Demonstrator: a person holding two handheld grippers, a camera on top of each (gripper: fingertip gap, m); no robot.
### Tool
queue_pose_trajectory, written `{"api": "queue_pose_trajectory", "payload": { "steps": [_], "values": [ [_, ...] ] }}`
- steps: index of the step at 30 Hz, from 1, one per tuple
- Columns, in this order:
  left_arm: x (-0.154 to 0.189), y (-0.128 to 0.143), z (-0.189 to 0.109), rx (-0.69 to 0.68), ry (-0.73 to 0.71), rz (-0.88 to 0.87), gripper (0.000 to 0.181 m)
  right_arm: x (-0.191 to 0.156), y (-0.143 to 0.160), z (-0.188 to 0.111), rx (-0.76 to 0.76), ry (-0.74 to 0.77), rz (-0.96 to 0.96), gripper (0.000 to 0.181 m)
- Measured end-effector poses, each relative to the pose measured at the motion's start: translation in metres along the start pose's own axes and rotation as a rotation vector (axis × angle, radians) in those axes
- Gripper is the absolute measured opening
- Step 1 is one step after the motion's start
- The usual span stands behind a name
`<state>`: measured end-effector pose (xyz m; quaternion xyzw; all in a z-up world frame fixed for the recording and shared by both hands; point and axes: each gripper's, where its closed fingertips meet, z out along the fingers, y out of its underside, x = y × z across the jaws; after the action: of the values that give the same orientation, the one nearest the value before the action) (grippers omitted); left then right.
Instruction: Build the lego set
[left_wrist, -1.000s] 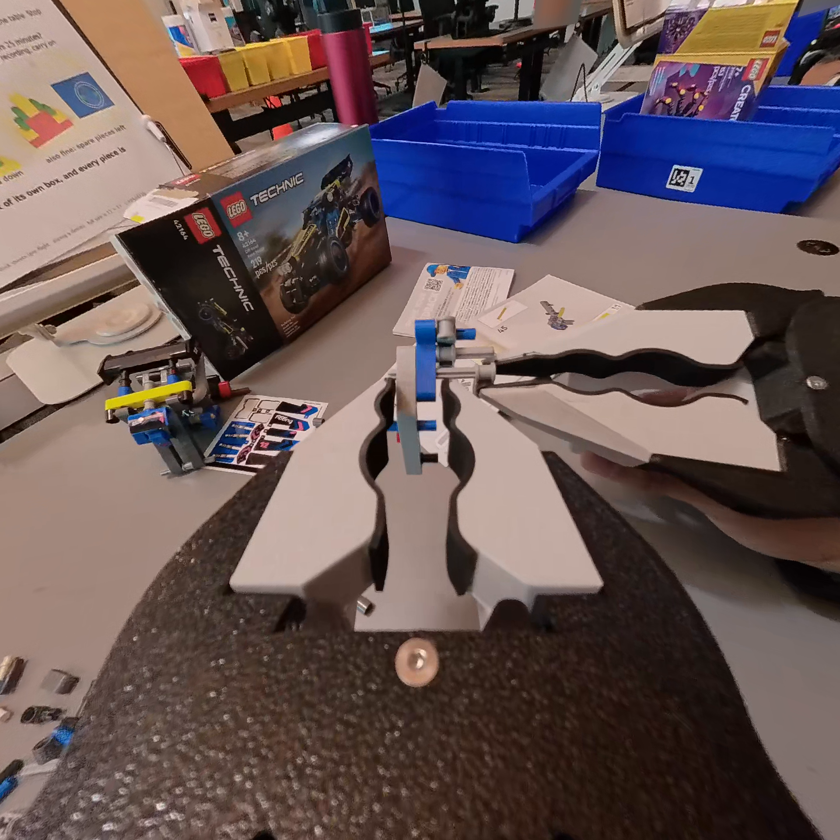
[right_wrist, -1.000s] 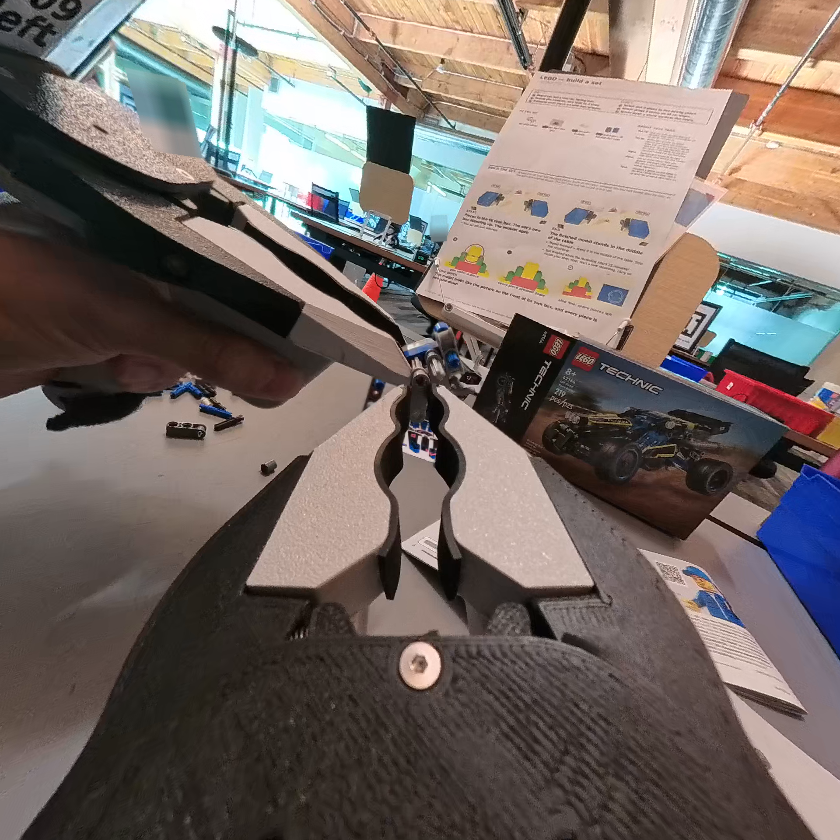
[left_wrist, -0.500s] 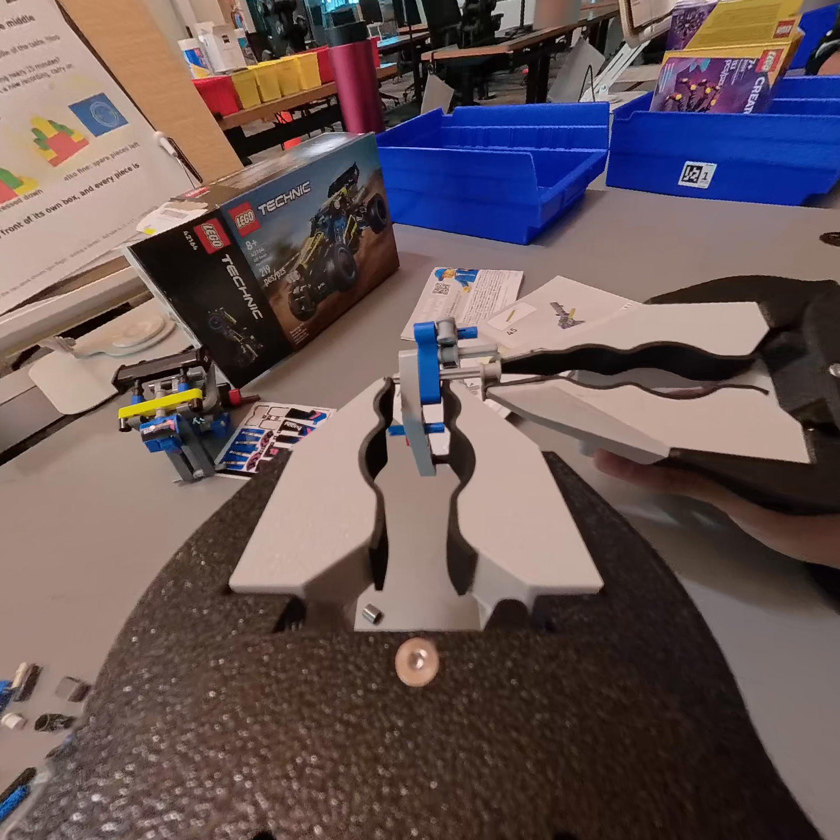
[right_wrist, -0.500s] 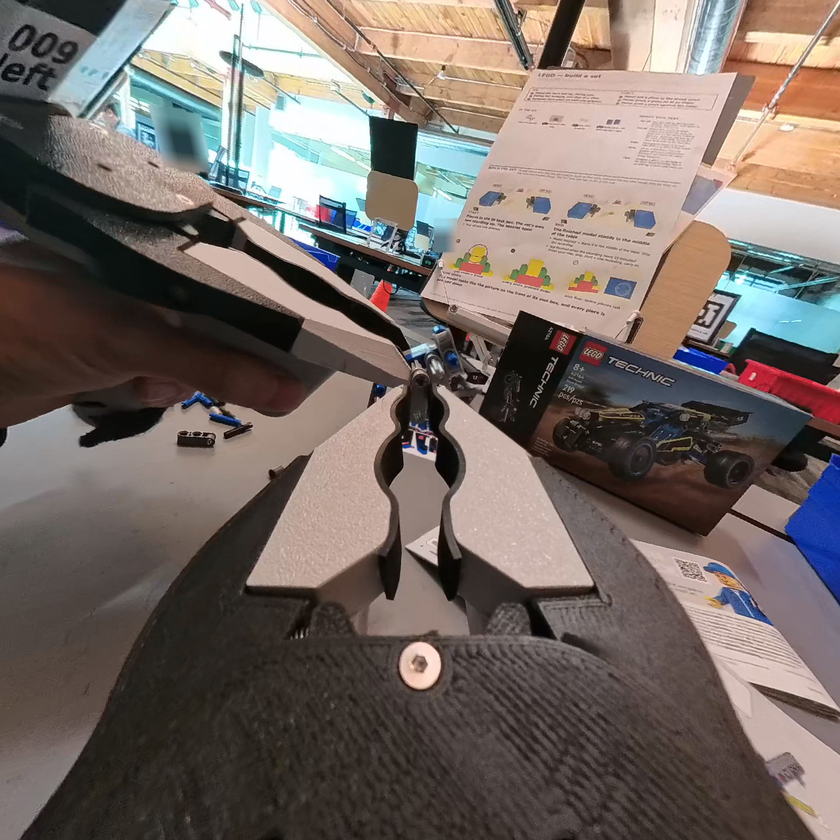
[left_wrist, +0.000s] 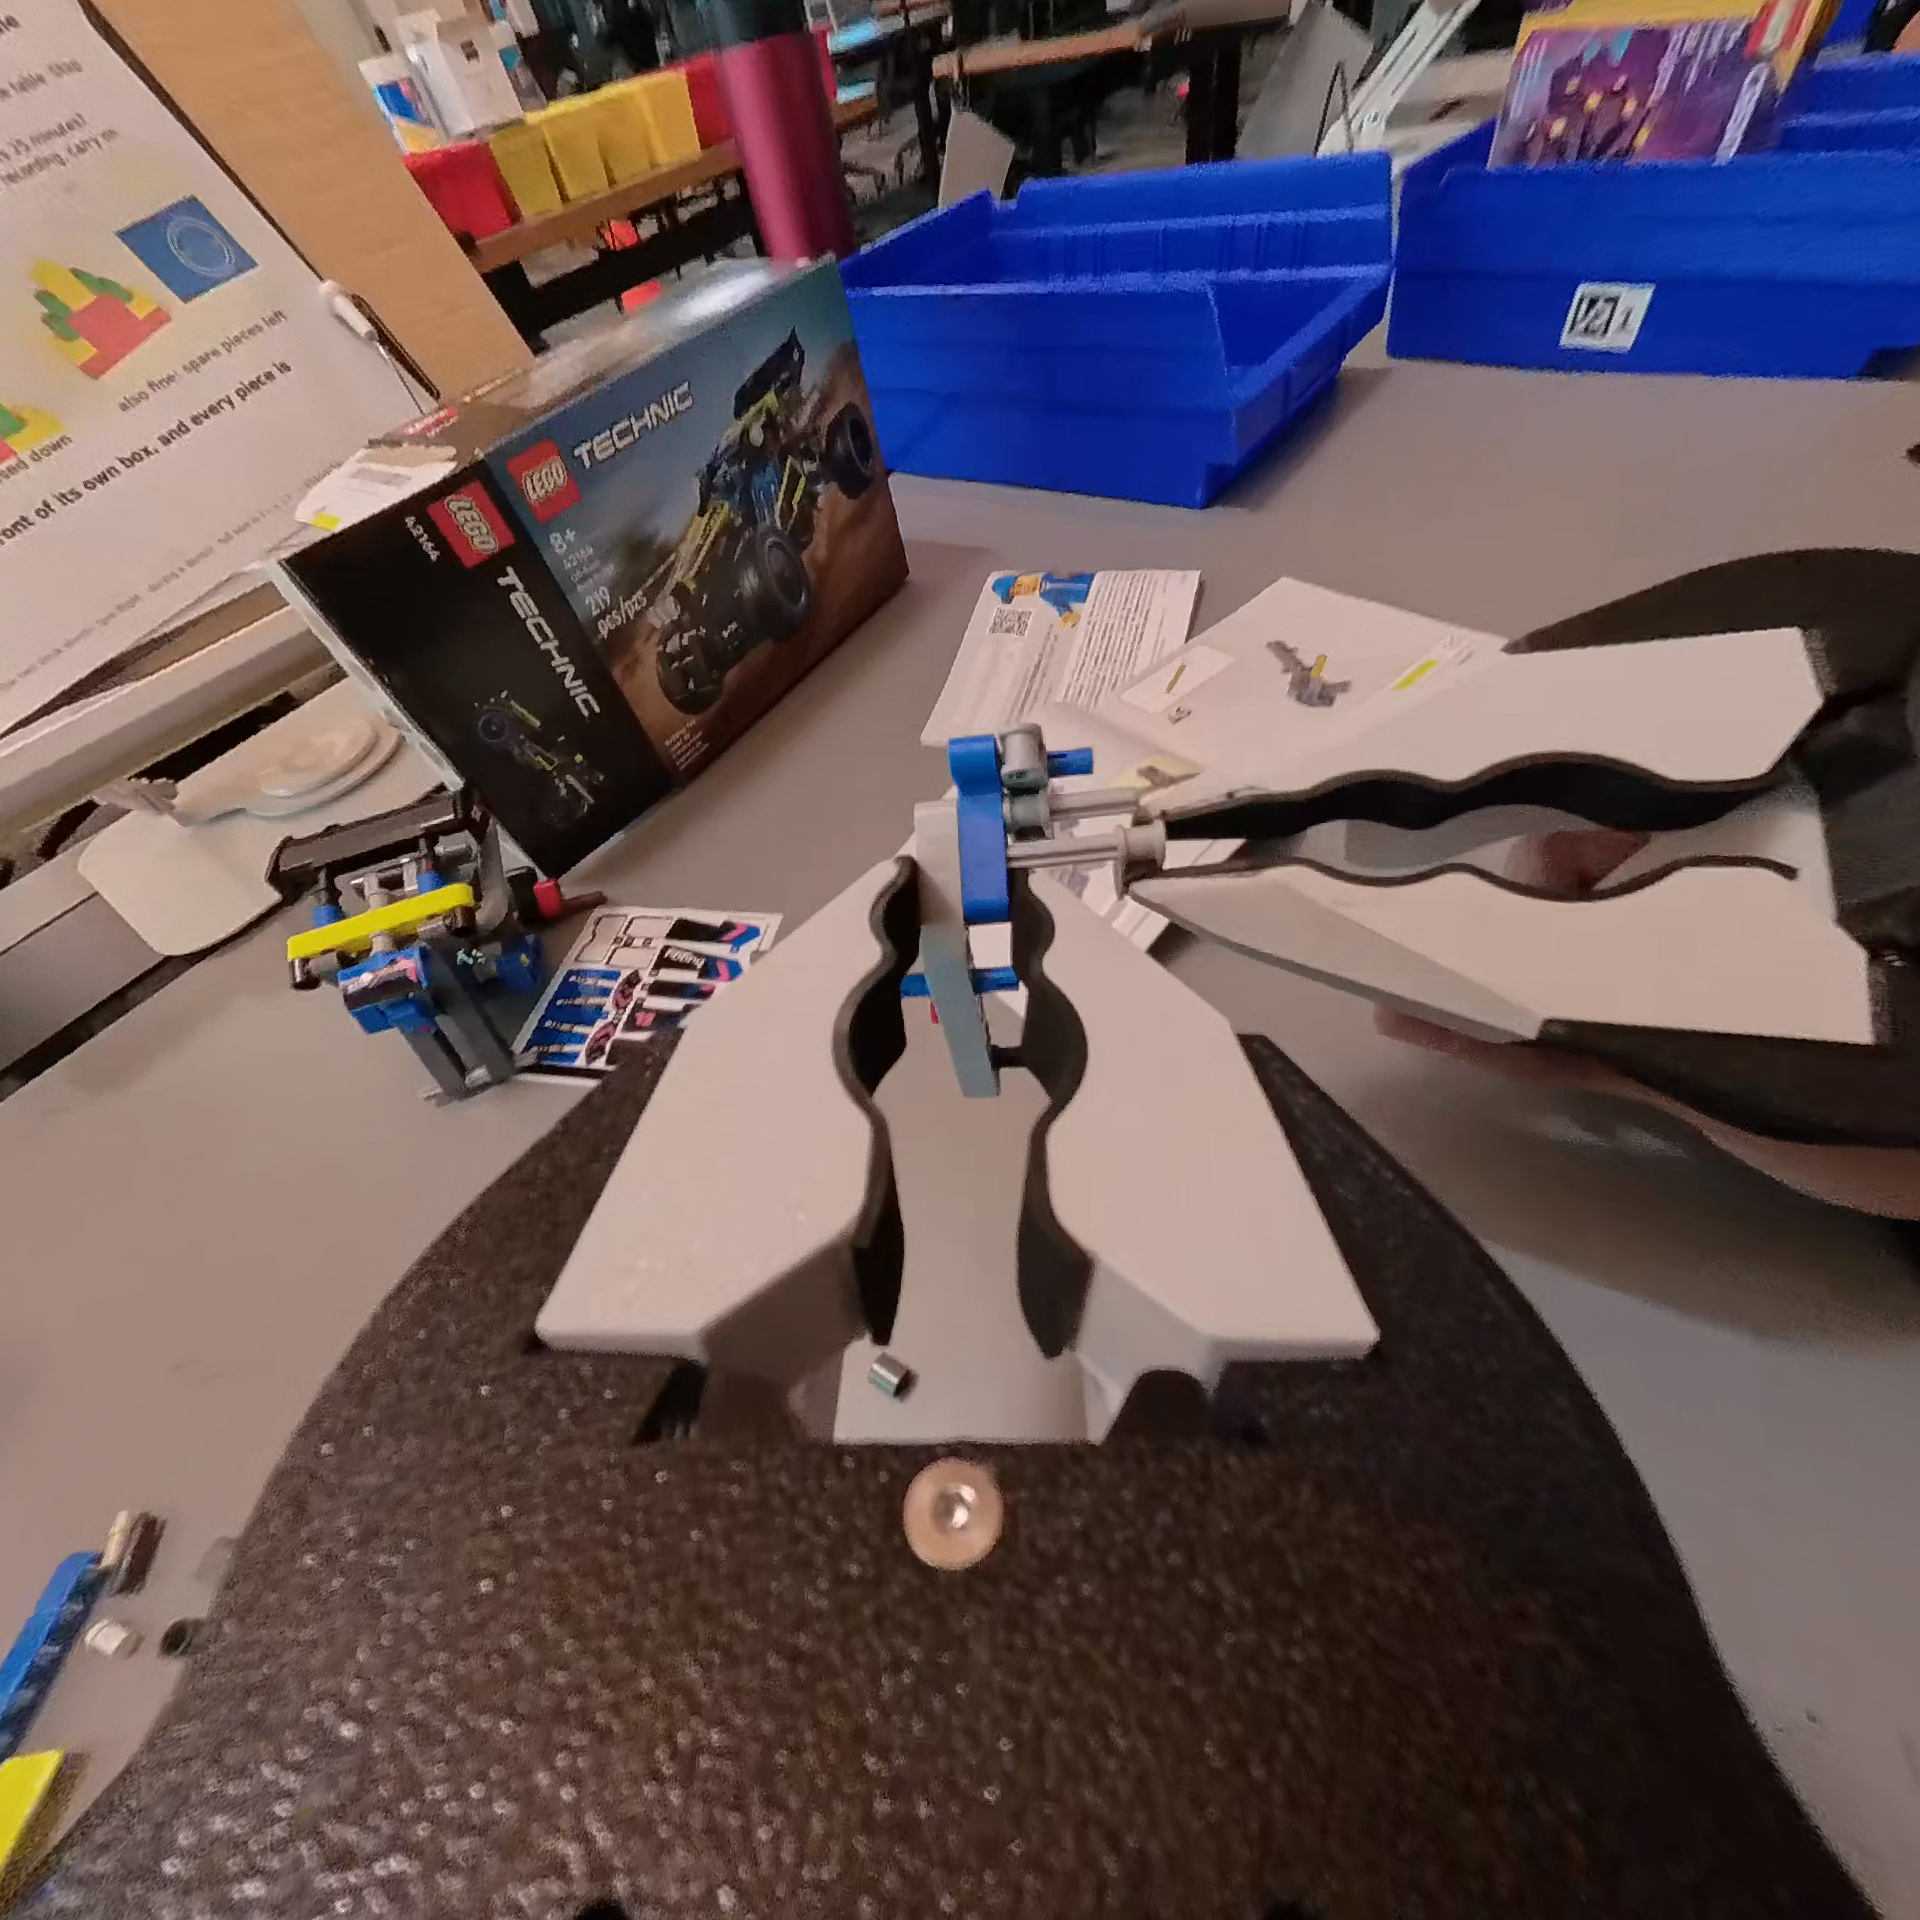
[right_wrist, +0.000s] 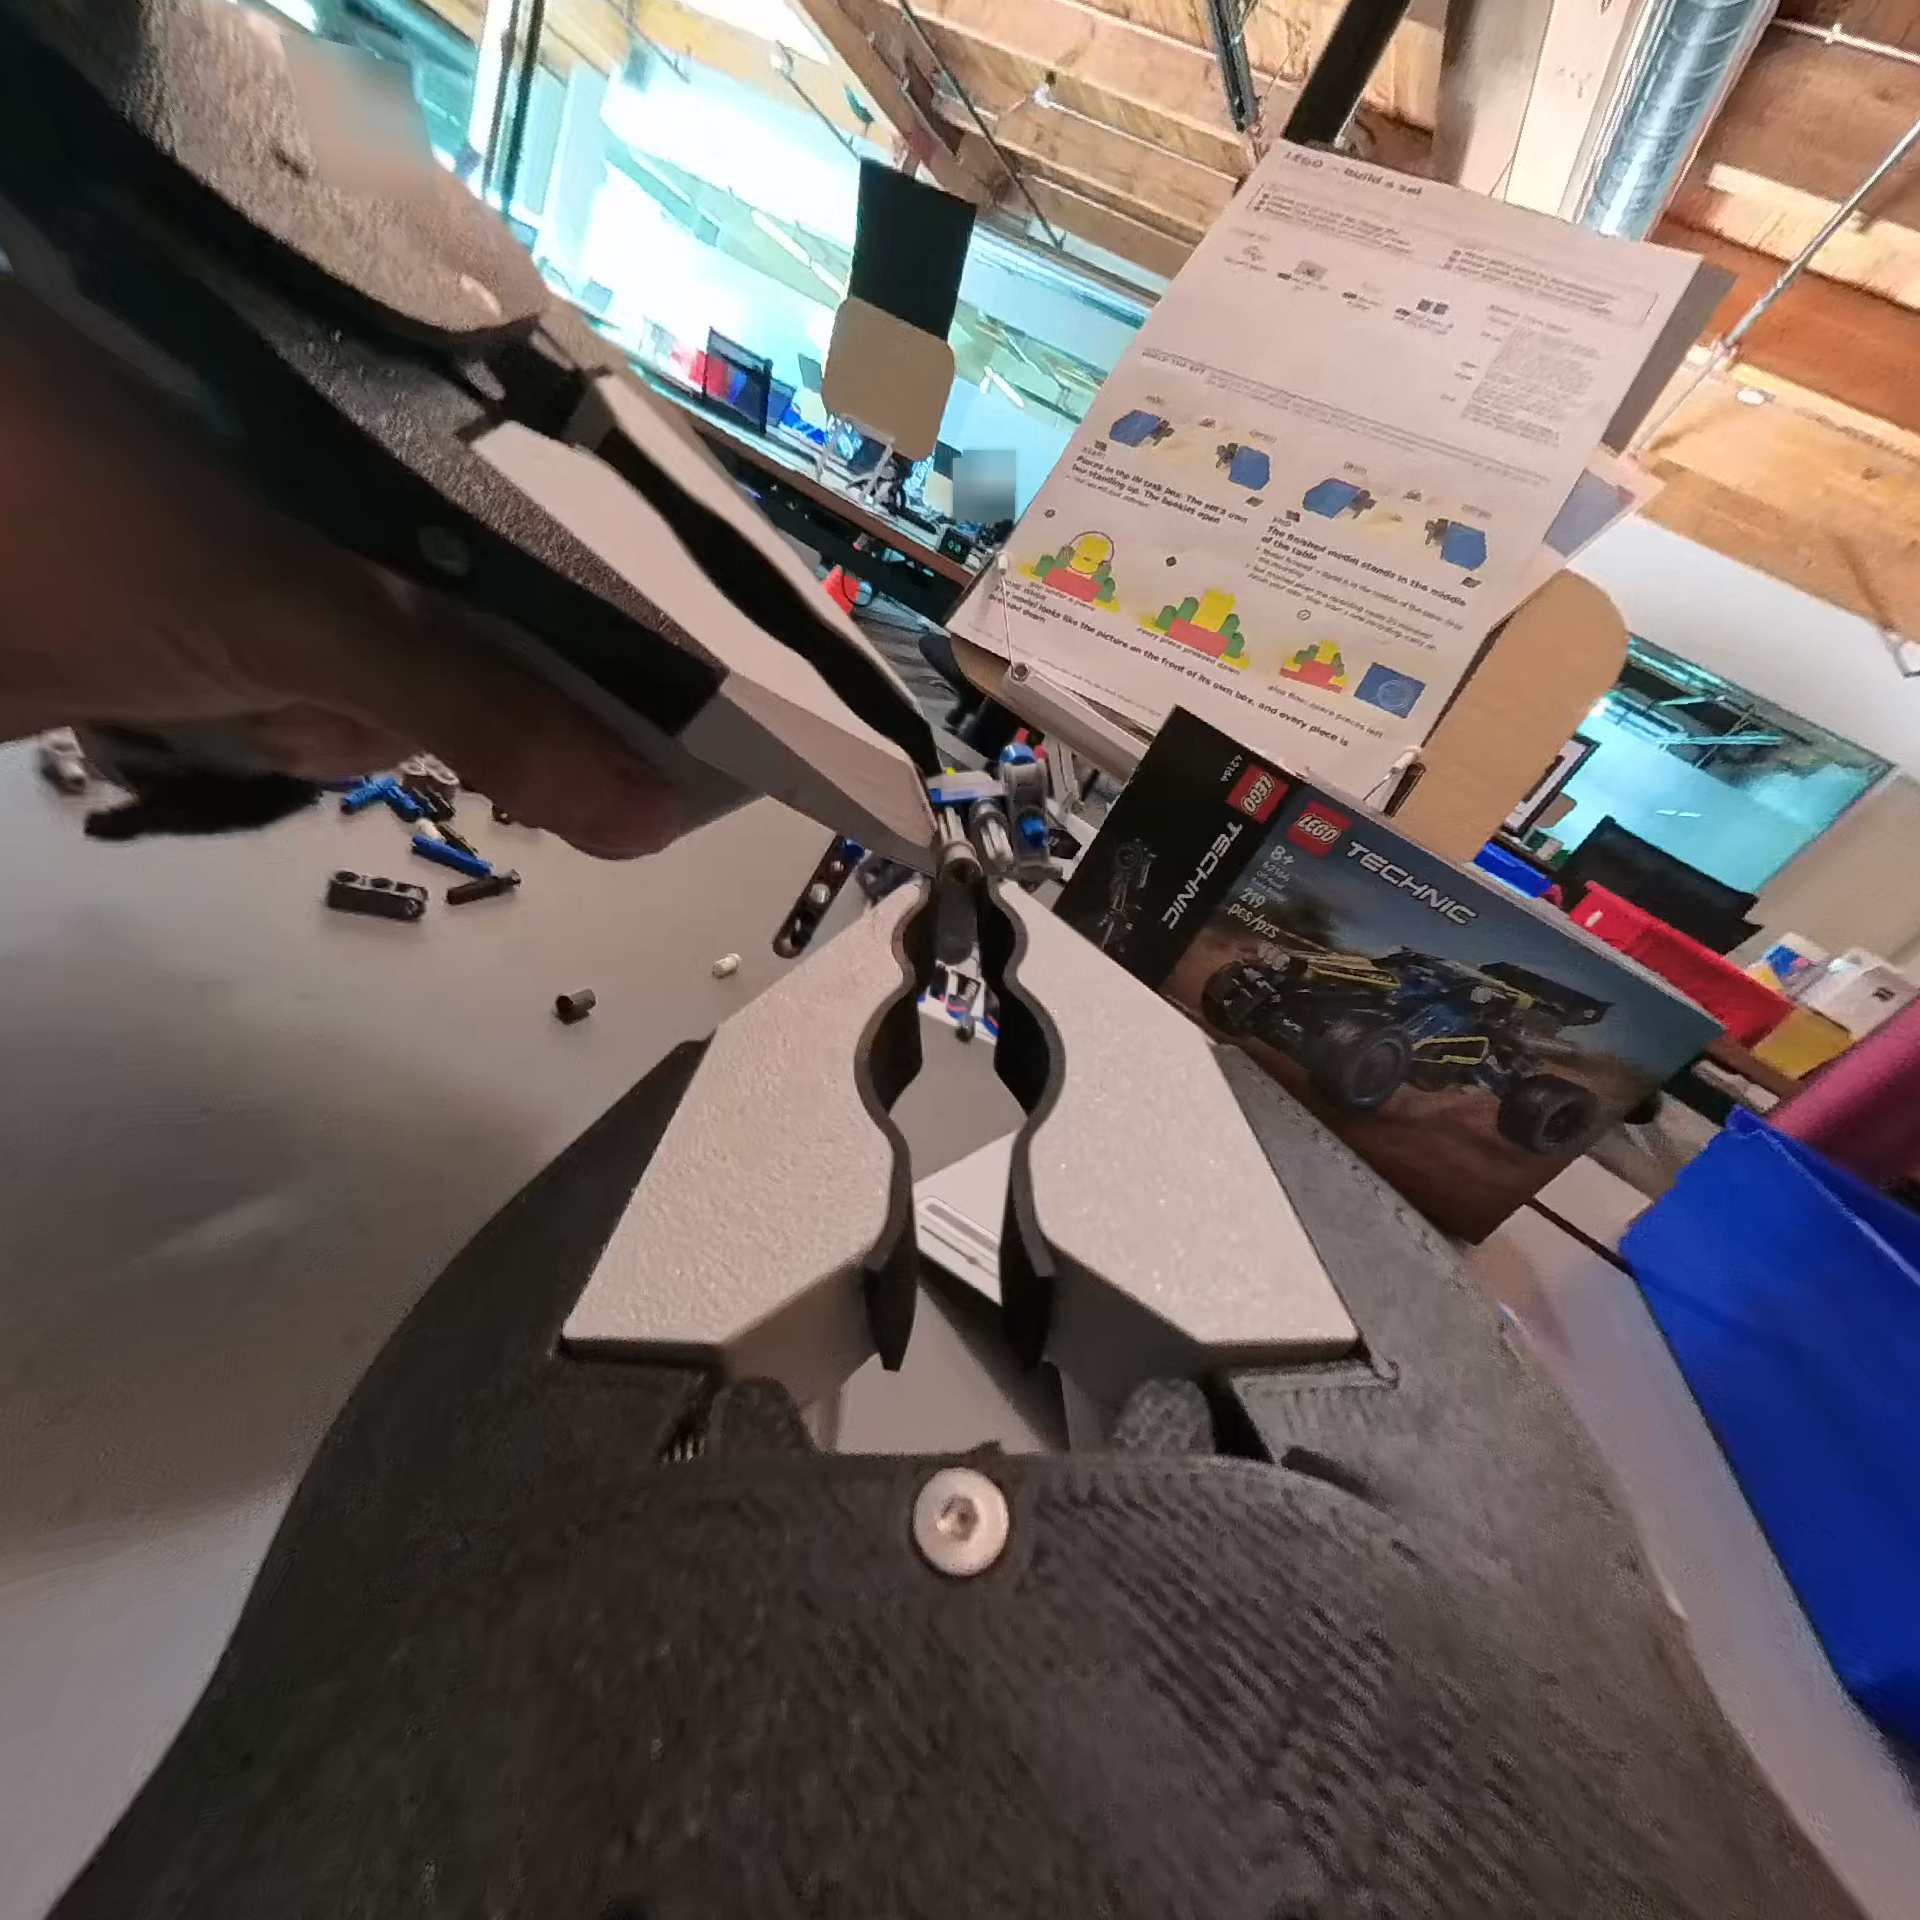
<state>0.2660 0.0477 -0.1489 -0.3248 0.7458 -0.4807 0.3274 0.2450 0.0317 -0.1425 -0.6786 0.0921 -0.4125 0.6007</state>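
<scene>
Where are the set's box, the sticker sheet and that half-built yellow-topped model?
set's box (left_wrist: 665, 582), left wrist view, on its picture face.
sticker sheet (left_wrist: 665, 971), left wrist view, on its middle.
half-built model (left_wrist: 400, 961), left wrist view, on its blue part.

I count two blue bins, one set box, one sticker sheet, two paper leaflets, one part-built model.

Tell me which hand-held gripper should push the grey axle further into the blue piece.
Right. The right hand-held gripper is shut on the grey axle, in line with it. The left hand-held gripper is shut on the small blue and grey assembly, so it probably just braces.
</scene>
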Motion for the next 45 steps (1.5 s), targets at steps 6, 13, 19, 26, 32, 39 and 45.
{"api": "queue_pose_trajectory", "payload": {
  "steps": [6, 13, 19, 26, 32, 39, 45],
  "values": [
    [0.002, 0.002, -0.002, -0.079, 0.017, 0.003, 0.014, 0.000, -0.001, -0.001, -0.015, 0.028, -0.094, 0.006],
    [0.000, -0.002, -0.001, -0.042, 0.041, -0.175, 0.014, 0.003, -0.012, -0.004, 0.076, 0.047, -0.056, 0.005],
    [-0.001, -0.005, -0.005, -0.028, 0.045, -0.179, 0.014, 0.002, -0.016, -0.005, 0.115, 0.008, 0.040, 0.006],
    [-0.001, -0.001, -0.003, -0.042, 0.030, -0.147, 0.014, -0.001, -0.013, -0.005, 0.097, -0.026, 0.041, 0.000],
    [-0.004, 0.001, -0.005, -0.066, -0.014, -0.044, 0.014, -0.004, -0.010, -0.003, 0.071, -0.037, 0.000, 0.000],
    [-0.004, 0.003, -0.006, -0.066, -0.001, 0.016, 0.014, -0.008, -0.009, -0.003, 0.062, -0.043, -0.044, 0.000],
    [-0.006, -0.001, -0.005, -0.002, 0.035, -0.213, 0.014, 0.002, -0.013, -0.006, 0.098, 0.020, 0.014, 0.003]
  ]
}}
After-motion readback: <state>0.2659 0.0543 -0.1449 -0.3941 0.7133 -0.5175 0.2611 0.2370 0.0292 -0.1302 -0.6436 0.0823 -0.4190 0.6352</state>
